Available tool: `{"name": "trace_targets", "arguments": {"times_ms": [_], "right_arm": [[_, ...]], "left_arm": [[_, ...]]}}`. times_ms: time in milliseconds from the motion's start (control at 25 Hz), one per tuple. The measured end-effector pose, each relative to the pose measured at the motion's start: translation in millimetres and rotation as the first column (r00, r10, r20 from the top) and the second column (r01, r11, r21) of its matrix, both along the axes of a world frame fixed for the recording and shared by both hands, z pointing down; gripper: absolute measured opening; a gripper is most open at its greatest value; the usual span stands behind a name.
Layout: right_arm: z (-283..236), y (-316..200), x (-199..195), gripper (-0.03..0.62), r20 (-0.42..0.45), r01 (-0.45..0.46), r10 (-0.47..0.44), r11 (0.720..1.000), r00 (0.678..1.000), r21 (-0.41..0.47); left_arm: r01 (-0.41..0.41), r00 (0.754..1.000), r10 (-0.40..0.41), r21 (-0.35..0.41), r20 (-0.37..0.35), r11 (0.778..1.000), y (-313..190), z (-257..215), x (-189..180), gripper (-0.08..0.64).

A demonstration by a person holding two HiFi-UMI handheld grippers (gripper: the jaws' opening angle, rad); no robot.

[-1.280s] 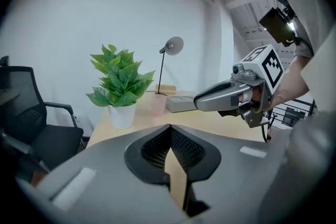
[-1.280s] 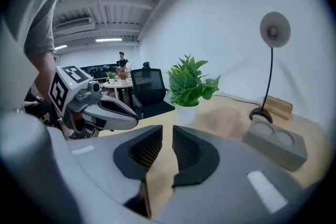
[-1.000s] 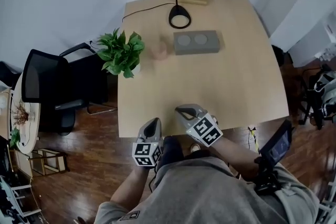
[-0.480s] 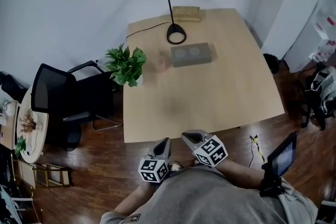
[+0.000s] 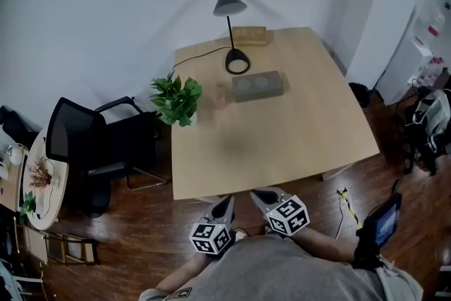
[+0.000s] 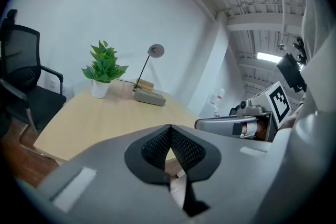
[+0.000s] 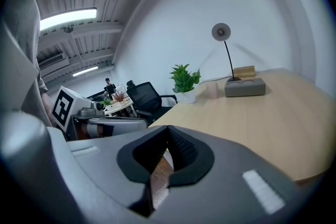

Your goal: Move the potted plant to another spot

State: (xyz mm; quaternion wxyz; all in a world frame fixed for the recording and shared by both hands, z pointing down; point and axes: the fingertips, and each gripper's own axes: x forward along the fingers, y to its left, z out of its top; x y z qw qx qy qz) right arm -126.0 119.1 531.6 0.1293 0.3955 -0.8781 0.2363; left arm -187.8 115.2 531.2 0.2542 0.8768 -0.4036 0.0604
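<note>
The potted plant point(image 5: 177, 100), green leaves in a small white pot, stands at the left edge of the wooden table point(image 5: 282, 144); it also shows in the left gripper view point(image 6: 104, 68) and the right gripper view point(image 7: 185, 82). My left gripper point(image 5: 227, 201) and right gripper point(image 5: 258, 195) hang side by side just off the table's near edge, far from the plant. Both are shut with nothing between the jaws. The left gripper point(image 6: 169, 126) and the right gripper point(image 7: 167, 127) each show tips meeting.
A black desk lamp point(image 5: 231, 32), a grey box point(image 5: 258, 85), a small pale cup point(image 5: 219, 96) and a wooden block point(image 5: 248, 35) sit at the table's far end. A black office chair point(image 5: 91, 144) stands left of the table. A round side table point(image 5: 39, 176) is further left.
Both grippers have drawn back from over the table's near edge to just off it, toward my body. The view has pulled away, so the table looks smaller and farther.
</note>
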Motion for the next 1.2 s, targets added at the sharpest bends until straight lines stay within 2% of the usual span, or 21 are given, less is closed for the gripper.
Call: {"name": "trace_targets", "arguments": {"times_ms": [720,1200], "right_arm": [[-4,7,-11,0.006,-0.031,0.003,-0.002,1.0,1.0,0.022],[-3,6,-11,0.006,-0.033,-0.003,0.004,1.0,0.999,0.02]], "left_arm": [[0.013,1.0,-0.013,-0.017,-0.009,1.0,13,3,-21,0.0],[0.003,1.0,-0.003,-0.019,-0.002,1.0,12,4,-19,0.0]]}}
